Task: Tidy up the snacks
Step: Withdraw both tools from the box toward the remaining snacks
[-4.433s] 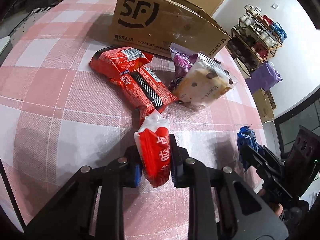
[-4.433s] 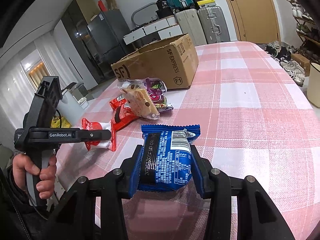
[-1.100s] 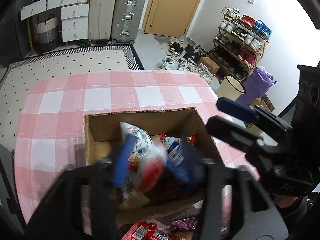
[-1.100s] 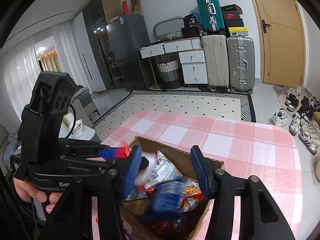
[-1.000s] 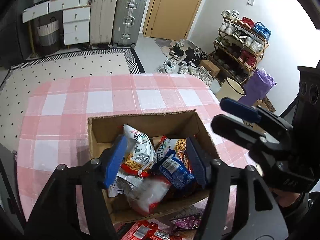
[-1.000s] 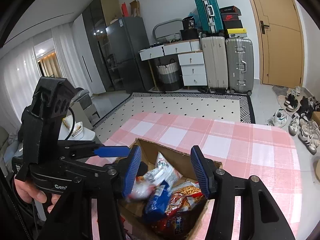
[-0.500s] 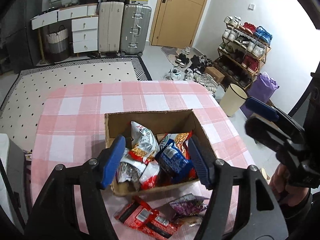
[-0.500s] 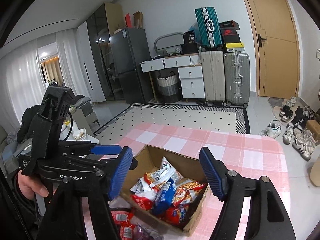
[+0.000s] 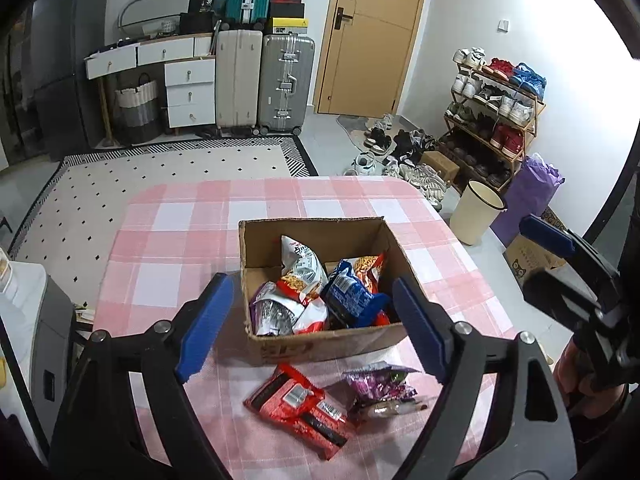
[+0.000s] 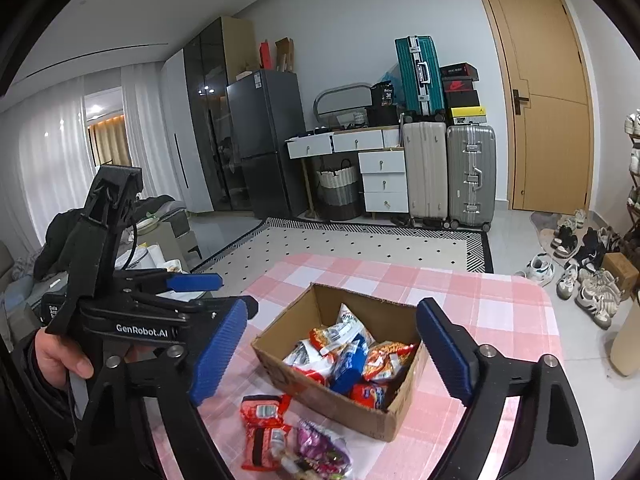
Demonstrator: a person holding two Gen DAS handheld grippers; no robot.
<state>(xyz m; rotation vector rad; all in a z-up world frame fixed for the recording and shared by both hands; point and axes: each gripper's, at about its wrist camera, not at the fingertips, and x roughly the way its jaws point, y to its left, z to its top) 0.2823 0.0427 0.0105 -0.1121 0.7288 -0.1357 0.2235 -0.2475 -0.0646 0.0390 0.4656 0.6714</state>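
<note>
Both hand-held grippers opening, empty, above snack-filled cardboard box (image 9: 320, 346)

An open cardboard box (image 9: 320, 342) is set upright on the checked tablecloth, filled with loose snack packets, among them a blue packet (image 9: 352, 294) and a white-and-red one (image 9: 300, 270). Just in front of it, 2 red packets (image 9: 298, 410) and a purple packet (image 9: 380, 386) are laid flat, touching.
</note>
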